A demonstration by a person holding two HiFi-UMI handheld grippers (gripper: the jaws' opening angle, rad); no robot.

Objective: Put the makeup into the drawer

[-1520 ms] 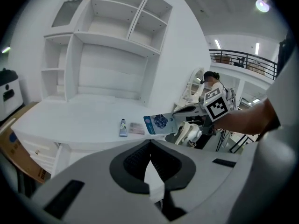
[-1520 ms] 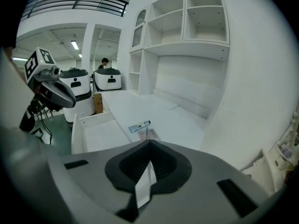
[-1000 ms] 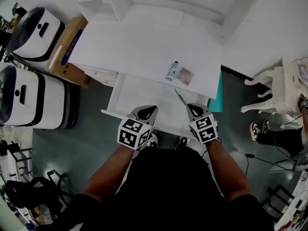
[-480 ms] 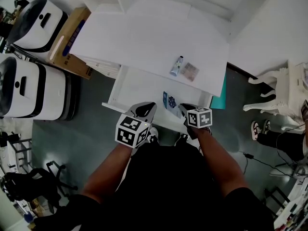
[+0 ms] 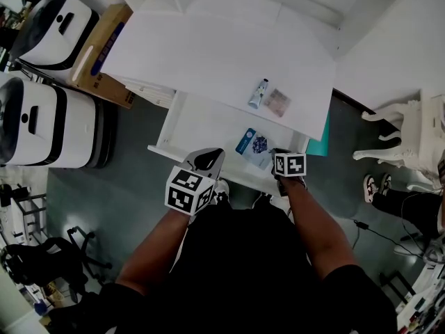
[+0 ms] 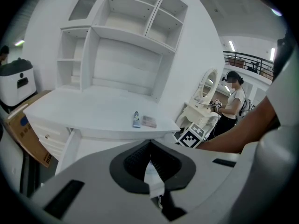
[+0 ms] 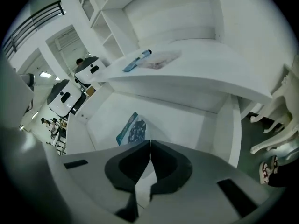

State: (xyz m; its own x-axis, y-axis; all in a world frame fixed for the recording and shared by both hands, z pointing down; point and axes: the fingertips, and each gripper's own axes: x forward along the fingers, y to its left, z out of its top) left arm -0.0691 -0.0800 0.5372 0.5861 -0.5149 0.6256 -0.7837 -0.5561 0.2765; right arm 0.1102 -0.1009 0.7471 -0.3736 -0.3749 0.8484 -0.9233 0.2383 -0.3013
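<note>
A blue makeup packet (image 5: 254, 146) lies nearly flat in the open white drawer (image 5: 195, 127), under the desk's front edge. My right gripper (image 5: 277, 153) is shut on the packet's near edge. In the right gripper view, the teal packet (image 7: 132, 129) runs from the closed jaws of the right gripper (image 7: 150, 143) out over the drawer floor (image 7: 187, 120). A blue tube (image 5: 259, 94) and a small pinkish packet (image 5: 277, 103) rest on the desk top (image 5: 208, 54). At the drawer's front edge my left gripper (image 5: 212, 157) is shut with nothing seen in it, and the left gripper (image 6: 149, 146) points at the desk.
Two white machines (image 5: 42, 127) (image 5: 52, 19) and a cardboard box (image 5: 97, 54) stand left of the desk. A teal panel (image 5: 323, 141) and white ornate furniture (image 5: 410, 141) are to the right. Shelves (image 6: 131, 36) rise behind the desk. A person (image 6: 231, 101) stands far right.
My right gripper has dropped into the drawer and rolled, so the packet has turned from edge-on to nearly flat. The left gripper has stayed at the drawer front.
</note>
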